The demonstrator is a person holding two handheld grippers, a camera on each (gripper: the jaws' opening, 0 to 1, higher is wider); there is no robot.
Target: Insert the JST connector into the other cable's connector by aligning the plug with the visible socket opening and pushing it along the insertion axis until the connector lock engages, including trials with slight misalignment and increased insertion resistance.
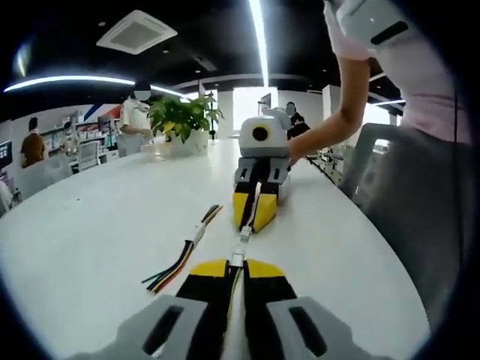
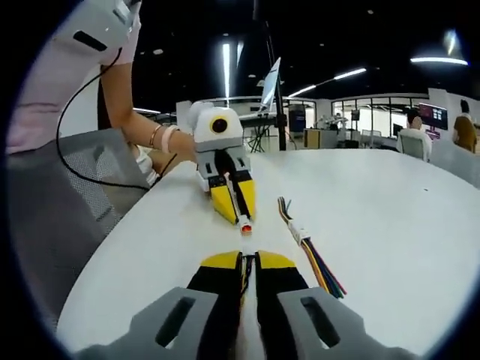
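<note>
The connector (image 1: 237, 259) sits at the tips of the left gripper (image 1: 235, 270), whose jaws stand clenched on its cable, above the white table (image 1: 97, 225) towards the edge nearest the person. The right gripper (image 1: 253, 217) faces it, jaws closed on the other cable, whose plug (image 1: 245, 233) shows just short of the first; whether the two touch cannot be told. In the right gripper view the left gripper (image 2: 241, 214) carries a small red-tipped end (image 2: 245, 227). A spare bundle of coloured wires (image 1: 180, 259) lies beside them on the table. Judgement: the housings are light, small, rigid plastic; the wires are limp, so hold should be close behind each housing to prevent buckling under push.
</note>
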